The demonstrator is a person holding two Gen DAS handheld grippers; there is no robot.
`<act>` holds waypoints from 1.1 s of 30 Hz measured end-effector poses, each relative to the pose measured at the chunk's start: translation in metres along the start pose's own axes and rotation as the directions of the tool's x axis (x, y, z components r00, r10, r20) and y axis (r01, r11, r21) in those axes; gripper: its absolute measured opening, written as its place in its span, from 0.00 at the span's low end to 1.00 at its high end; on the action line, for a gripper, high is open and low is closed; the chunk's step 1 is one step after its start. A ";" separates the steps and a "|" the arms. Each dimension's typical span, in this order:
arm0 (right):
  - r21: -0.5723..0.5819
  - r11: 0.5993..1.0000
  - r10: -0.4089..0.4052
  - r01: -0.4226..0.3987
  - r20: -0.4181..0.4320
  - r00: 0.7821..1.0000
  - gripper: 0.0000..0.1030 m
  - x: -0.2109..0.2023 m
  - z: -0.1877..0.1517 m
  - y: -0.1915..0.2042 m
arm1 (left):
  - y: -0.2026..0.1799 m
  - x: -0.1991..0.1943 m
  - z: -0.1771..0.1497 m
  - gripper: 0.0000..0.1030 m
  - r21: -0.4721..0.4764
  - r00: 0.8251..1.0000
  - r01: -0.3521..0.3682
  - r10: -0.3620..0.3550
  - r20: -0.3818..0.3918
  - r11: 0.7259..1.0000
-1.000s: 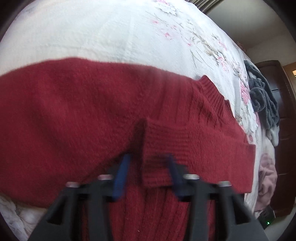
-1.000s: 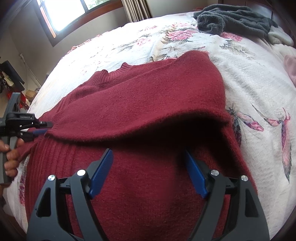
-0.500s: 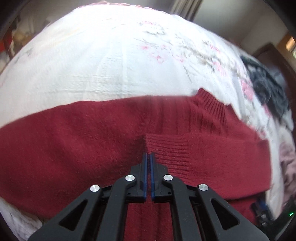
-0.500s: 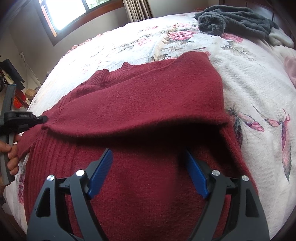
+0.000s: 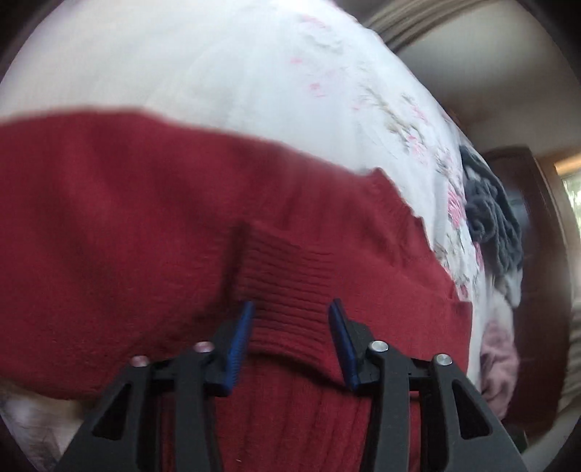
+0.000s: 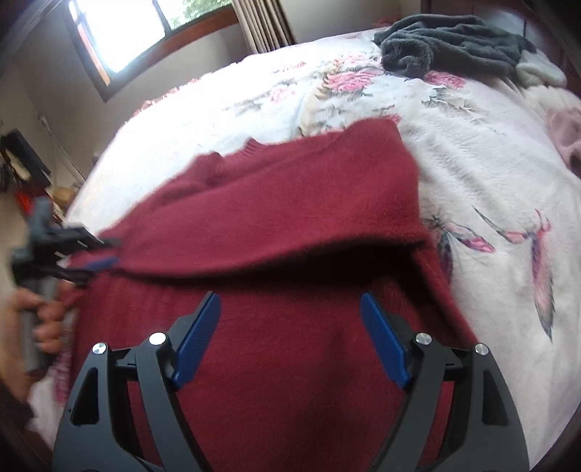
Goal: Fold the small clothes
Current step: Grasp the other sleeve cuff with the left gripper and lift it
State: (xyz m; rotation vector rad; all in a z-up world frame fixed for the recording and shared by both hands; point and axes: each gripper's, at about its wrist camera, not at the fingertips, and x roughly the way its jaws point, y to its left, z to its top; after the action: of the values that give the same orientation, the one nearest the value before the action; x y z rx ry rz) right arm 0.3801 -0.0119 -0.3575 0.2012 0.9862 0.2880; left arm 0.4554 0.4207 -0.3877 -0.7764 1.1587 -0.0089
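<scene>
A dark red knit sweater (image 6: 290, 225) lies spread on the floral bedspread (image 6: 483, 156), with one sleeve folded across its chest. In the left wrist view the sleeve's ribbed cuff (image 5: 287, 287) lies on the sweater body (image 5: 109, 236). My left gripper (image 5: 292, 308) is open, its blue fingers on either side of the cuff. From the right wrist view, that left gripper (image 6: 90, 254) sits at the sweater's left edge, held by a hand (image 6: 40, 323). My right gripper (image 6: 290, 299) hovers open over the lower body of the sweater, with nothing between its fingers.
A dark grey fleece garment (image 6: 435, 43) is heaped at the far side of the bed, with a white piece (image 6: 537, 69) beside it. A pink garment (image 6: 566, 138) lies at the right edge. Dark wooden furniture (image 5: 526, 218) stands past the bed; a window (image 6: 127, 32) is behind.
My left gripper was open a second ago, shut half a second ago, and is open again around the cuff. The right gripper stayed open over the sweater, shifting only slightly.
</scene>
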 end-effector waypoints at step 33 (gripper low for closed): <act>-0.240 0.968 0.020 -0.068 -0.197 0.980 0.85 -0.150 -0.083 0.168 | 0.401 -0.287 -0.031 0.66 -0.619 0.927 0.166 0.092 0.363 0.768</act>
State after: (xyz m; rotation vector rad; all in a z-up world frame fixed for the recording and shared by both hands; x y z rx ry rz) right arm 0.2078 0.1001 -0.2338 -0.0322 1.1287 0.4750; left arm 0.1556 0.8133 -0.3810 -1.3474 0.7616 0.5158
